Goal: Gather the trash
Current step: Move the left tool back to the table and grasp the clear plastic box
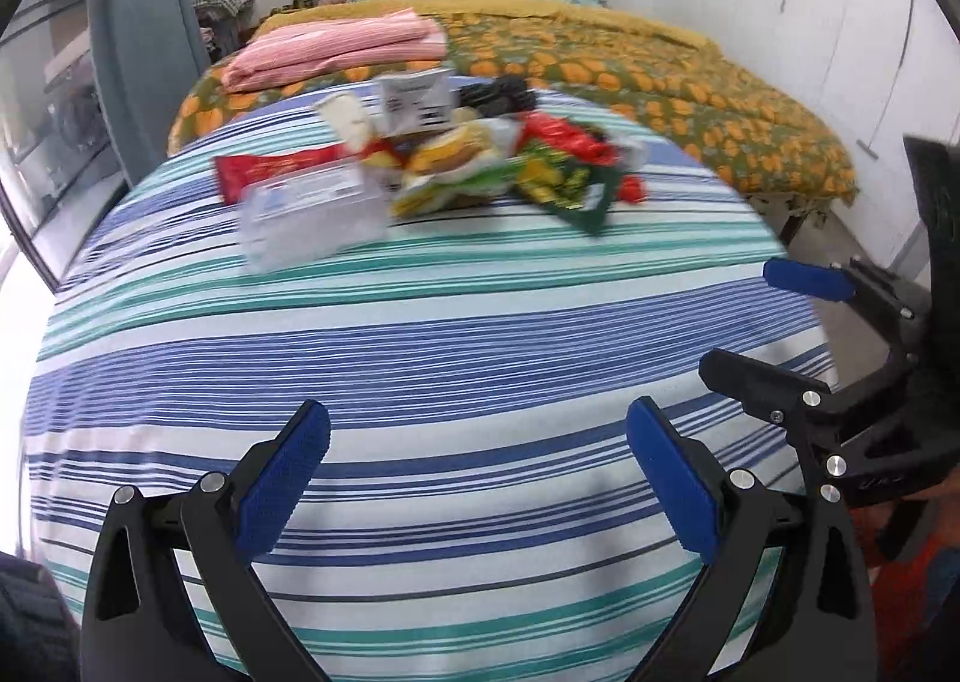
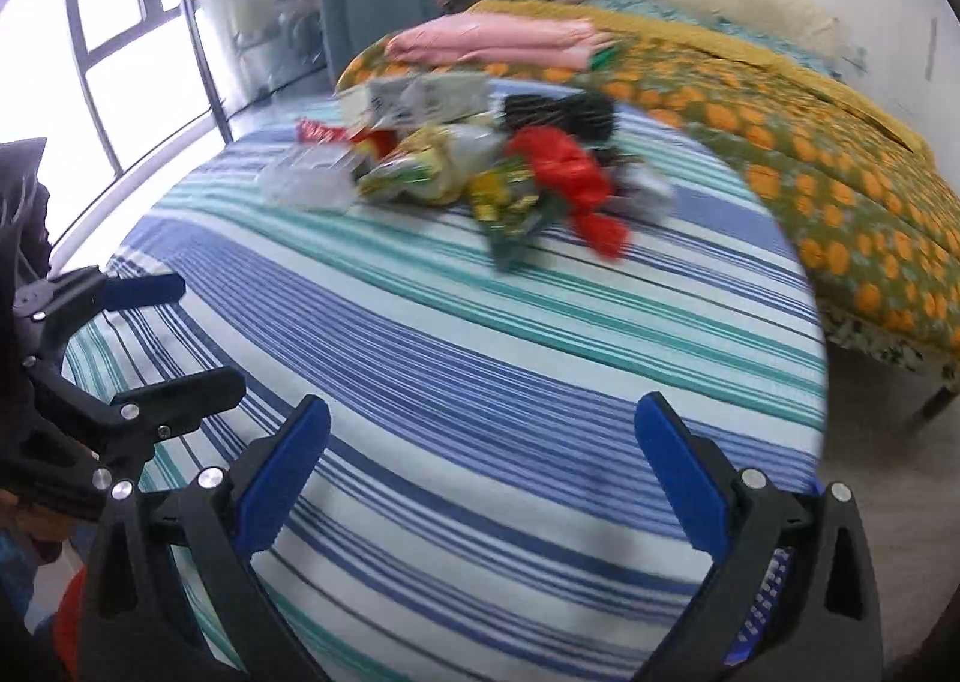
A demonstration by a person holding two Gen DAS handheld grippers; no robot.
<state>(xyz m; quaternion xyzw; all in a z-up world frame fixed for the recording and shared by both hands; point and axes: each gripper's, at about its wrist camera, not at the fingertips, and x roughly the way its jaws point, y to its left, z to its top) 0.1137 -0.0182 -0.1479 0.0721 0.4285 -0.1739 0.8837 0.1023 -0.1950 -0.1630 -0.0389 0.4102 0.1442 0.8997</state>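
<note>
Jaws on both our grippers stand wide apart with nothing between them: left gripper (image 1: 477, 478), right gripper (image 2: 483, 478). We see the trash pile (image 1: 420, 159) of wrappers and packets well ahead of both, at the far part of the striped sheet (image 1: 420, 346), blurred.

Glossy plastic wrappers (image 1: 480, 172) on matt striped cloth (image 1: 420, 352); ribbed blue fingers (image 1: 282, 478).
</note>
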